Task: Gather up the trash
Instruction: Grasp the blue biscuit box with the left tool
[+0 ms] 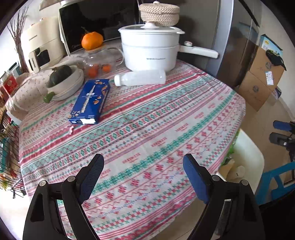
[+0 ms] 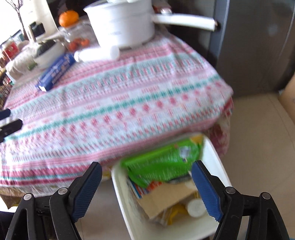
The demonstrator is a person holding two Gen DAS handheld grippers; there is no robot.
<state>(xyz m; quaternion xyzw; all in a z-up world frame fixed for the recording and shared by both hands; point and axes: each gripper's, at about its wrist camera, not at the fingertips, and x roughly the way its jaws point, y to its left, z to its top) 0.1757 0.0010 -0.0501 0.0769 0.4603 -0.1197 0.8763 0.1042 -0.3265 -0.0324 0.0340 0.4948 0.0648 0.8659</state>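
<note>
A blue biscuit box and an empty white plastic bottle lie on the patterned tablecloth; both also show blurred in the right wrist view, the box and the bottle. A small pink scrap lies near the box. My left gripper is open and empty above the table's near part. My right gripper is open and empty above a white bin holding a green packet, cardboard and other trash. The bin also shows in the left wrist view.
A white electric pot with a long handle, a woven basket, a glass jar with an orange, a bowl with a squash and an appliance stand at the table's back. Cardboard boxes and a blue chair stand on the right.
</note>
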